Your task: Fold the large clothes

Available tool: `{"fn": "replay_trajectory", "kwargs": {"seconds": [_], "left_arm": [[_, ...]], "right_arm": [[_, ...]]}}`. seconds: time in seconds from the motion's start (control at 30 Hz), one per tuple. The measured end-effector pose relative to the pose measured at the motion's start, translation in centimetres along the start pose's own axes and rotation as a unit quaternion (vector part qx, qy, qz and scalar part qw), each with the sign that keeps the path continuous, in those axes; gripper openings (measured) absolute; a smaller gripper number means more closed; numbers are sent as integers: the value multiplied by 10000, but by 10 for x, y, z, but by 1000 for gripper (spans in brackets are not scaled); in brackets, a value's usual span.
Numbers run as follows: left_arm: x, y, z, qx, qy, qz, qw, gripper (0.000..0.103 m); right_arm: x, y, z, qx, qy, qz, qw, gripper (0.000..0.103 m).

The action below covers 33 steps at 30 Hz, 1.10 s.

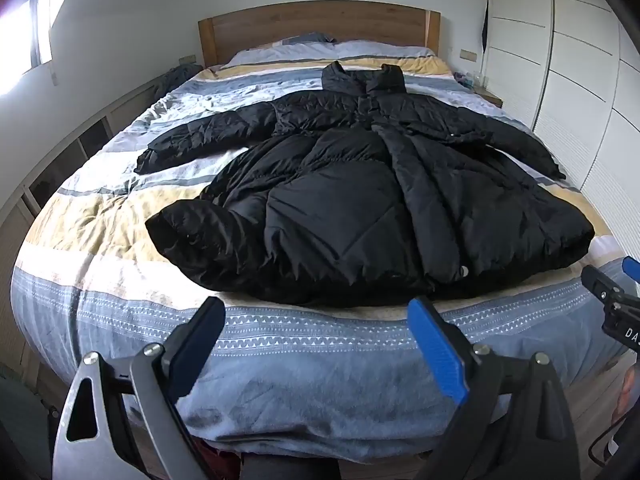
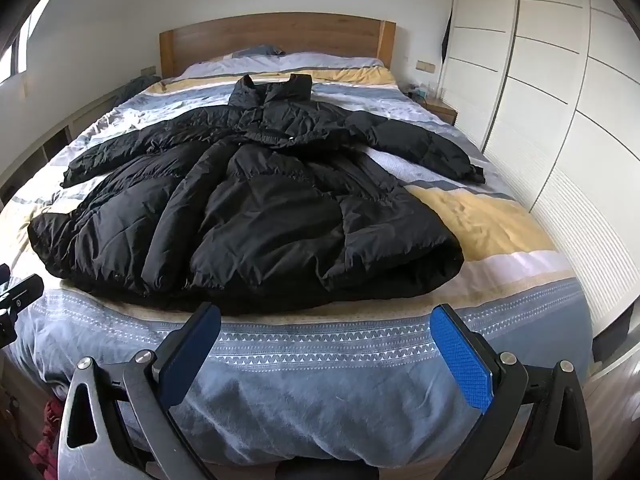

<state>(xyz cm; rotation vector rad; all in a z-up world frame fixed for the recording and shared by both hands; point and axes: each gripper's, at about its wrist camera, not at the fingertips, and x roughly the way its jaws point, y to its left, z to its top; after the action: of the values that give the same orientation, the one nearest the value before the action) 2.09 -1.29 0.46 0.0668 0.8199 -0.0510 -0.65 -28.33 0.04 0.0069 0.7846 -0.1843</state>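
Observation:
A long black puffer coat (image 1: pixel 360 192) (image 2: pixel 256 208) lies spread flat on the bed, front up, collar toward the headboard, both sleeves stretched out sideways and its hem near the foot of the bed. My left gripper (image 1: pixel 316 316) hovers over the foot of the bed just short of the hem, open, nothing between its blue pads. My right gripper (image 2: pixel 326 320) hangs the same way before the hem's right half, open and empty. Each view catches a bit of the other gripper at its edge.
The bed carries a striped blue, grey and yellow duvet (image 1: pixel 312 352) (image 2: pixel 344 380) and a wooden headboard (image 1: pixel 316 24). White wardrobe doors (image 2: pixel 560 112) line the right side. A low shelf unit (image 1: pixel 60 168) and a window run along the left wall. A small bedside table (image 2: pixel 442 110) stands back right.

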Motion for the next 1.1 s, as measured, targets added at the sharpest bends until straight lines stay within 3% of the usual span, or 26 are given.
{"fn": "replay_trajectory", "kwargs": {"seconds": [0.63,1.1], "left_arm": [[8,-10,12,136,-81,59,9999,93],[12,-19,32,364,69,168,9992,93]], "right_arm": [[20,1,15,-190,20,54,9998,102],[34,-22,18,111,46,39,9999,102]]}}
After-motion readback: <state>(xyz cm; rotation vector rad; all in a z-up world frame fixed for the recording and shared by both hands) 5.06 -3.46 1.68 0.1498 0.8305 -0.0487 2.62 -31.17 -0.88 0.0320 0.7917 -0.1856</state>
